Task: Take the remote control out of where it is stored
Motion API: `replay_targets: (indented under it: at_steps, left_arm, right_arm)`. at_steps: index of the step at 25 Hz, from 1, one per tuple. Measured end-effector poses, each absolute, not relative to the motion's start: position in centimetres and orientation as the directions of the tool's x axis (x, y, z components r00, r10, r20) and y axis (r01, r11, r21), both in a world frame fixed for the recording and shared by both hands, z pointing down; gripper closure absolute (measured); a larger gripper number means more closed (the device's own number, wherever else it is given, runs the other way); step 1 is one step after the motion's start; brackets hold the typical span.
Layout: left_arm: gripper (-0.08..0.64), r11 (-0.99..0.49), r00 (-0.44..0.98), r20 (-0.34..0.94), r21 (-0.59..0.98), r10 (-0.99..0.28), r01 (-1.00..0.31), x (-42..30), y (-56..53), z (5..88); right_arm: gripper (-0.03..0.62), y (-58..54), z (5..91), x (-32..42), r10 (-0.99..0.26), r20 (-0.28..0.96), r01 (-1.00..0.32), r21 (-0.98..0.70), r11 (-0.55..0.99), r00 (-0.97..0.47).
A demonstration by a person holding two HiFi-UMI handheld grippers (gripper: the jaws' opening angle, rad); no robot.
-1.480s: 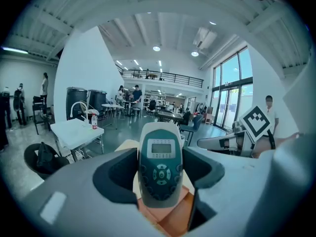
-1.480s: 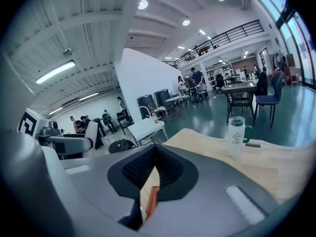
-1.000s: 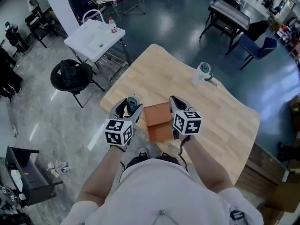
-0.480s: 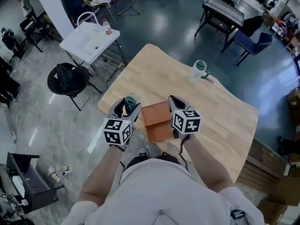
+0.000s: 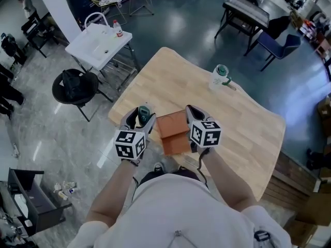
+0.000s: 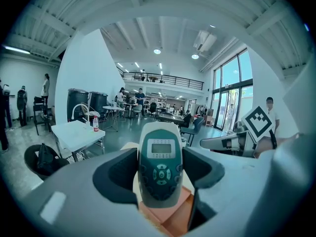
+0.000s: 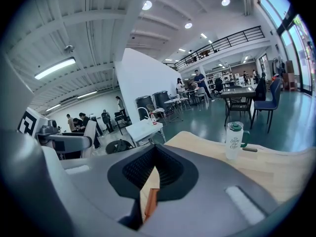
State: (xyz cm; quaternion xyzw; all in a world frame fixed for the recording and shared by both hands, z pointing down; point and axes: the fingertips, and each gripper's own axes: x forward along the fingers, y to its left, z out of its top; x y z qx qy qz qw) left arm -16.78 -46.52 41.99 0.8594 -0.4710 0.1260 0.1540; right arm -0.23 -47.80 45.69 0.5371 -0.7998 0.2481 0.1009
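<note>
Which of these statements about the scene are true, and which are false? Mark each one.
1. The left claw holds the remote control. True.
2. The remote control lies inside the brown box. False: it is out of the box, gripped in the left claw beside it.
3. A white cup with a green lid stands on the wooden table. True.
4. The cup stands right against the brown box. False: it stands well apart, toward the table's far edge.

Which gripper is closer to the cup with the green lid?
Right. The right gripper, jaws on the edge of the box, sits on the side toward the cup; the left gripper, holding the remote, is across the box, farther off.
</note>
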Motion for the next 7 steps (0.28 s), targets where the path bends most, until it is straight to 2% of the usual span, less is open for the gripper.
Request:
replay_targets:
  at_steps: [7]
  left_arm:
    - [0.268,-0.502,0.518,0.363,0.144,-0.775,-0.853,-17.28,-46.68,41.90]
  right_arm:
    - [0.568,-48.07,45.55,-0.73,-0.806,0.428,-0.908,-0.286,0.308,-0.408]
